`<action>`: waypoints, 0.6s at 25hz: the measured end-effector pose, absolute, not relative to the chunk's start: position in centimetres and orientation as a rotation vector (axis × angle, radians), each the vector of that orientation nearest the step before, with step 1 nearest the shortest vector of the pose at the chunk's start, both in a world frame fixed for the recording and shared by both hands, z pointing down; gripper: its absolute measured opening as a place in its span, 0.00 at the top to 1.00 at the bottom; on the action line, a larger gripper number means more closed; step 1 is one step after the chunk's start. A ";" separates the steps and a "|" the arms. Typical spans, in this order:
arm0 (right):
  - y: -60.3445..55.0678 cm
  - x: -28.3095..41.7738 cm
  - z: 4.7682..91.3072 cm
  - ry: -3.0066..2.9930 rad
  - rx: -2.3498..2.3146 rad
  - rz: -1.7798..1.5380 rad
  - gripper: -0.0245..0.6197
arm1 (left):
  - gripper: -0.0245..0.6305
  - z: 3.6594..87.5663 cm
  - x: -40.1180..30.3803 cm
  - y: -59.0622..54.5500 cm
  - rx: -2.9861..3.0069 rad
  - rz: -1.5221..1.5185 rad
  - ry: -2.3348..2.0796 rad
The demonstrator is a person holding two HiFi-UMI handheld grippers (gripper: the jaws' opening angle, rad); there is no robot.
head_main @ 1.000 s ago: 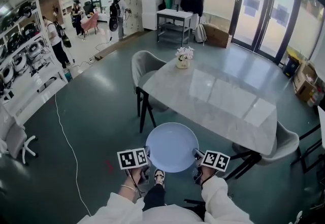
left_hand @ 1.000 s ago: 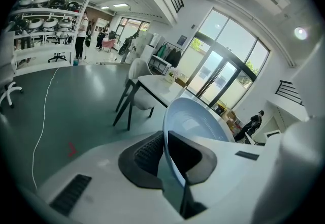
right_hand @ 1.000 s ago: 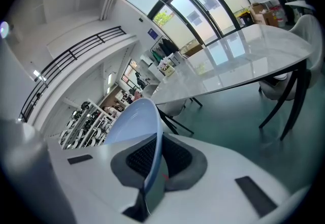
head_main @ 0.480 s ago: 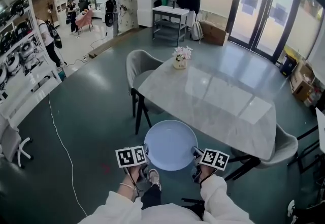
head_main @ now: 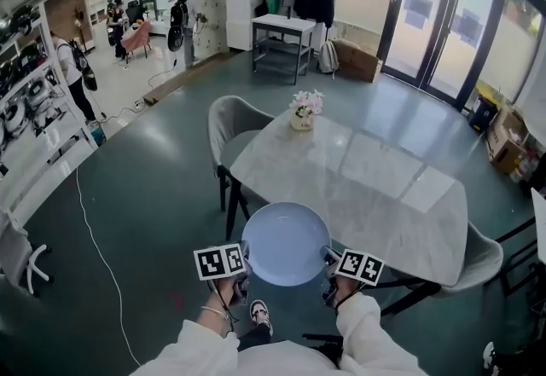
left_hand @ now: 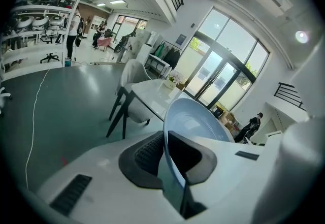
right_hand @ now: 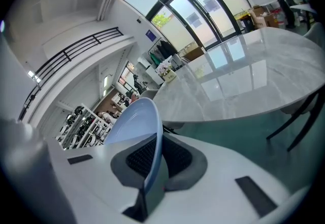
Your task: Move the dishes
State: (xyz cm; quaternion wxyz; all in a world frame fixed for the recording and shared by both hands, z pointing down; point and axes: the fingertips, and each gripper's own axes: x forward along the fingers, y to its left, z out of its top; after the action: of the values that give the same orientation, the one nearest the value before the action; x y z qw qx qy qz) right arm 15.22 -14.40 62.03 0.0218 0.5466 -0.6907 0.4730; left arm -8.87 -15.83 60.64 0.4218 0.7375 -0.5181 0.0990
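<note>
A pale blue round plate [head_main: 285,243] is carried level in front of me, just before the near edge of the grey marble table [head_main: 375,187]. My left gripper [head_main: 240,280] is shut on the plate's left rim and my right gripper [head_main: 328,279] is shut on its right rim. In the left gripper view the plate [left_hand: 195,124] stands on edge between the jaws of the left gripper [left_hand: 165,159]. In the right gripper view the plate [right_hand: 137,119] is pinched the same way in the right gripper [right_hand: 152,159], with the table [right_hand: 244,75] ahead.
A vase of flowers [head_main: 302,114] stands at the table's far left corner. A grey chair [head_main: 229,123] sits at the table's left end and another [head_main: 478,259] at its right end. People stand far off at the back left. A white cable [head_main: 98,255] lies across the floor.
I have walked closer to the table with the plate held in both grippers; its far rim now overlaps the table's near edge in the head view. The grip is unchanged.
</note>
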 end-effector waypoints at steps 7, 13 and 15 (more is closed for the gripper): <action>-19.6 14.9 61.4 -2.127 1.717 1.441 0.85 | 0.92 60.8 -9.2 -21.4 1.846 0.224 -1.270; -23.8 14.4 60.8 -2.106 1.724 1.415 0.85 | 0.92 61.2 -9.7 -25.7 1.832 0.181 -1.234; -25.4 14.1 60.5 -2.109 1.727 1.395 0.85 | 0.92 61.3 -9.9 -27.2 1.834 0.169 -1.228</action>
State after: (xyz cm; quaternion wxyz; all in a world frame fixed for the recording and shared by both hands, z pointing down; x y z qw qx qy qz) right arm 14.11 -25.39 60.55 0.0399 0.5635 -0.6883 0.4551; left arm -9.93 -27.17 61.29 0.4476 0.7410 -0.4960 0.0684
